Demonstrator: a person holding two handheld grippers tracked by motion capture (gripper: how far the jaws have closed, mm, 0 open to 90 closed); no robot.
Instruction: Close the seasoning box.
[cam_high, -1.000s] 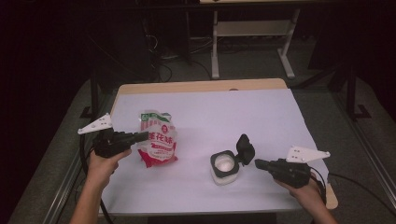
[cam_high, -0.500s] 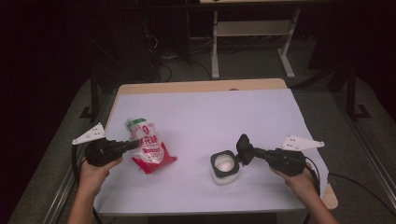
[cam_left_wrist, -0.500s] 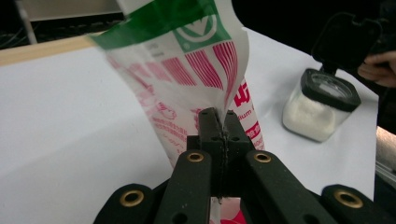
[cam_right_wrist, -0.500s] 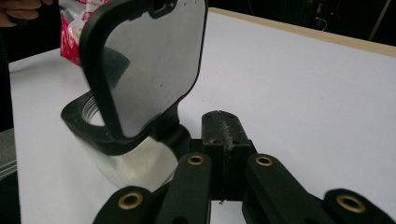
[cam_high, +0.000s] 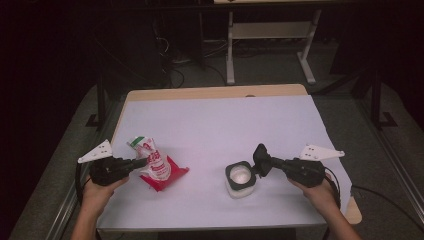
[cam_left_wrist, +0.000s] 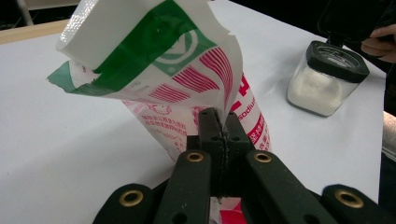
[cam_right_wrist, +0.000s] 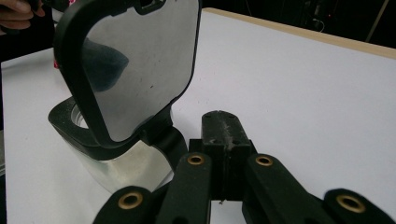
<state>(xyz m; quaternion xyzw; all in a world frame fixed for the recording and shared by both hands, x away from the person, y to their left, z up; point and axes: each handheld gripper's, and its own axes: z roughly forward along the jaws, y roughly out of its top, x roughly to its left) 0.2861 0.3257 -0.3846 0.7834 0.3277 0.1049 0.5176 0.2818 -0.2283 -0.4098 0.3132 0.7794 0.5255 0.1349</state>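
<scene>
A red, white and green plastic bag (cam_high: 156, 167) lies tilted at the front left of the white table (cam_high: 215, 115), its torn top raised. My left gripper (cam_high: 141, 161) is shut on it, and the left gripper view shows the bag (cam_left_wrist: 187, 79) pinched between the black jaws of the left gripper (cam_left_wrist: 219, 126). A clear square jar (cam_high: 241, 181) of white powder stands at the front right, its black hinged lid (cam_high: 260, 157) flipped up. My right gripper (cam_high: 272, 162) is shut, its tips right beside the lid. In the right gripper view the lid (cam_right_wrist: 135, 65) rises to the left of my right gripper (cam_right_wrist: 220, 126), with nothing between the jaws.
A bare wooden strip (cam_high: 215, 92) runs along the table's far edge. Beyond it a metal stand (cam_high: 270, 35) and cables sit on the dark floor. A hand (cam_left_wrist: 380, 42) shows behind the jar (cam_left_wrist: 322, 79) in the left gripper view.
The left gripper has sunk toward the front left, and the bag went from upright to tilted on the table. The right gripper moved left up to the open lid.
</scene>
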